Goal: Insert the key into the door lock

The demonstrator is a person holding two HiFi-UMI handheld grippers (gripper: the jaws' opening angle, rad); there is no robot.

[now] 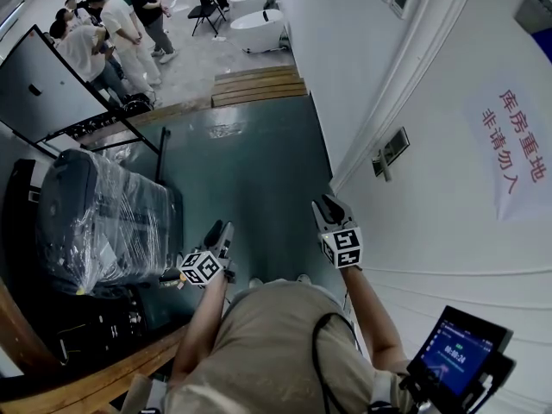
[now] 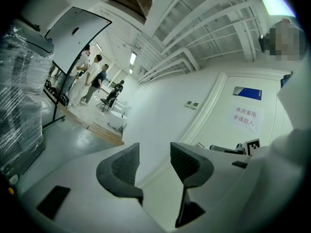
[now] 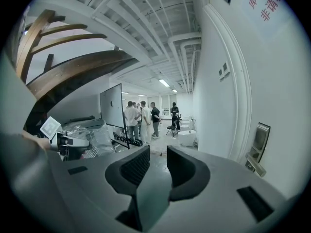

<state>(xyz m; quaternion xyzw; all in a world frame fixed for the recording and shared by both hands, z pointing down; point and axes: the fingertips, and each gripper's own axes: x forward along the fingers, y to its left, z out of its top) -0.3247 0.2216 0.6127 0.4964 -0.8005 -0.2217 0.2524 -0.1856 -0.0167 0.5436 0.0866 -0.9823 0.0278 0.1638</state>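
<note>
While the 2 jaw pairs are standing open and empty, the left gripper [image 1: 217,229] and right gripper [image 1: 330,203] are hovering short of the door lock [image 1: 392,151] at the white door [image 1: 448,257]'s frame-side edge.

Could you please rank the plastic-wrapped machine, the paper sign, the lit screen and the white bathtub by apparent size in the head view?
plastic-wrapped machine
paper sign
lit screen, nearly the sign's size
white bathtub, far from the camera

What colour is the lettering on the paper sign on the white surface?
Red lettering on a white sheet. The paper sign shows best in the head view.
</note>
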